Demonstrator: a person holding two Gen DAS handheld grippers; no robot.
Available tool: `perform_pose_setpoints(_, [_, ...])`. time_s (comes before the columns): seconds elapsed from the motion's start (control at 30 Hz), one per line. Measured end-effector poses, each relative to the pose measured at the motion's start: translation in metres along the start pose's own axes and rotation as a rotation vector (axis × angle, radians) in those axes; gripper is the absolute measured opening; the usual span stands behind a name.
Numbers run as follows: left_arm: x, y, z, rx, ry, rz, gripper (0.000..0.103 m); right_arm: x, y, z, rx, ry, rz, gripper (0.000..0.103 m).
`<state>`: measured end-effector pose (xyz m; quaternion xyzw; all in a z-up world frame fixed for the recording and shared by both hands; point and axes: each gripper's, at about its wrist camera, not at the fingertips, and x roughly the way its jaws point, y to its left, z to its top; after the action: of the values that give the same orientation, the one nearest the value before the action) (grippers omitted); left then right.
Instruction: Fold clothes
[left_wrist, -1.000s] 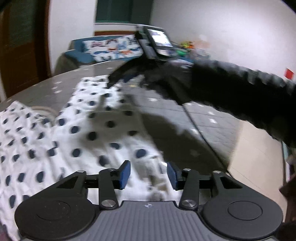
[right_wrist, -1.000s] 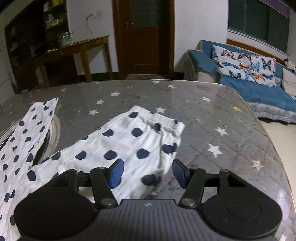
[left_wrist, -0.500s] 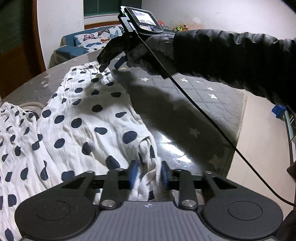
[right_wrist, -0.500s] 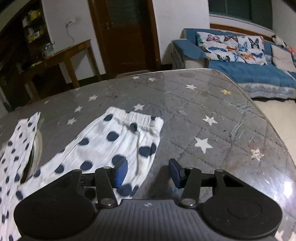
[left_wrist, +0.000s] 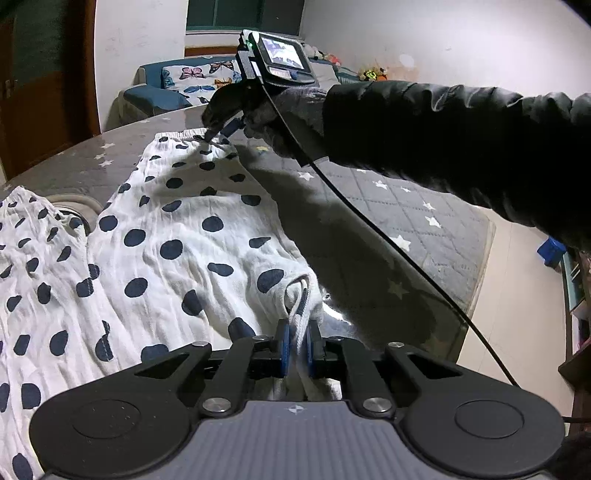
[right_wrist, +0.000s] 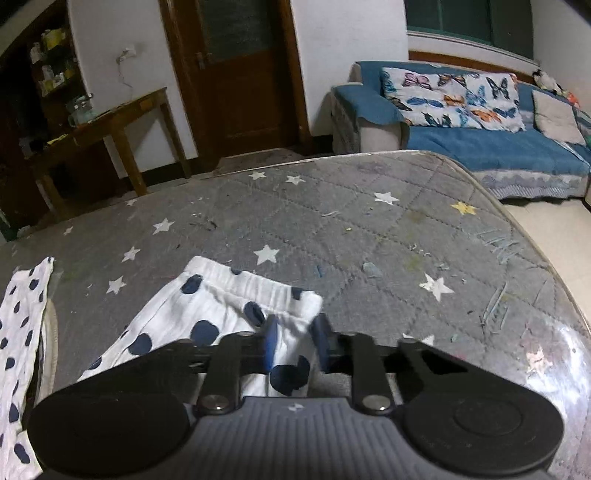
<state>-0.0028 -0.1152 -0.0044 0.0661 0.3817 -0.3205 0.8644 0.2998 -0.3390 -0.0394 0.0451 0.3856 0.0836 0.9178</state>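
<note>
Left wrist view shows the left gripper (left_wrist: 296, 345) closing on the polka-dot trousers' (left_wrist: 177, 236) edge; the right gripper (right_wrist: 294, 345) closing on the waistband (right_wrist: 258, 286), likely to lift for folding.

My fingers (left_wrist: 283, 349) are black levers with blue pads, silver screws at the pivots, on a ribbed grey body. I wear a black puffy sleeve (left_wrist: 443, 129) and dark knit glove (left_wrist: 291, 114); a black cable (left_wrist: 369, 225) trails from a small screen (left_wrist: 282, 55).

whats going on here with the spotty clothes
A person is starting to fold polka-dot pants spread on a star-patterned table. The left gripper is closing on one waistband corner by the drawstring, and the right gripper is closing on the other corner. Nothing is lifted yet.
</note>
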Motion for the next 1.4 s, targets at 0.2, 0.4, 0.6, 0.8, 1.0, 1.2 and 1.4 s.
perform_pose_setpoints(0.2, [-0.014, 0.008, 0.0, -0.05, -0.044, -0.003, 0.008, -0.012, 0.002, 0.011, 0.029, -0.026, -0.016, 0.007])
perform_pose_setpoints(0.4, [-0.037, 0.02, -0.005, -0.116, -0.097, -0.006, 0.008, -0.031, 0.021, 0.033, 0.017, -0.06, -0.013, 0.006])
perform_pose_setpoints(0.6, [-0.066, 0.035, -0.014, -0.185, -0.156, 0.003, 0.007, -0.044, 0.061, 0.058, -0.003, -0.097, 0.02, 0.005])
perform_pose_setpoints(0.8, [-0.098, 0.06, -0.026, -0.281, -0.221, 0.021, 0.007, -0.048, 0.119, 0.078, -0.06, -0.124, 0.051, 0.005])
perform_pose_setpoints(1.0, [-0.125, 0.083, -0.048, -0.374, -0.261, 0.054, 0.007, -0.042, 0.194, 0.091, -0.122, -0.135, 0.083, 0.005])
perform_pose_setpoints(1.2, [-0.145, 0.108, -0.078, -0.48, -0.276, 0.093, 0.007, -0.023, 0.274, 0.086, -0.2, -0.123, 0.098, 0.005])
perform_pose_setpoints(1.4, [-0.162, 0.124, -0.101, -0.572, -0.295, 0.126, 0.007, -0.002, 0.351, 0.062, -0.292, -0.115, 0.114, 0.005])
